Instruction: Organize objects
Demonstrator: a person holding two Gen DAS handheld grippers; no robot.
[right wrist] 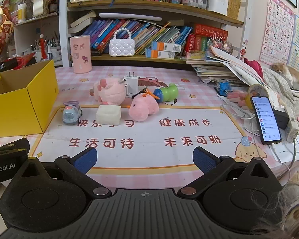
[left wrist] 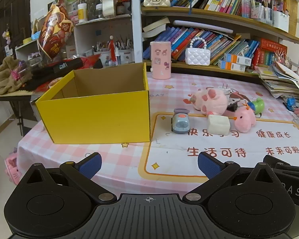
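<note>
Both claws hang over the near edge of the table (right wrist: 209,79), spread wide and holding nothing: left claw (left wrist: 149,164), right claw (right wrist: 145,159). Well ahead lie the toy car (right wrist: 71,114), white block (right wrist: 108,114) and pink chick (right wrist: 142,108); the yellow box (left wrist: 95,117) sits left of them.

Open yellow box (left wrist: 97,115) stood at tabletop's left edge; toy car (left wrist: 180,123), white block (left wrist: 218,124), pink chick (left wrist: 245,119), pink plush (left wrist: 211,99), green toy (left wrist: 258,104) clustered mid-table.
</note>
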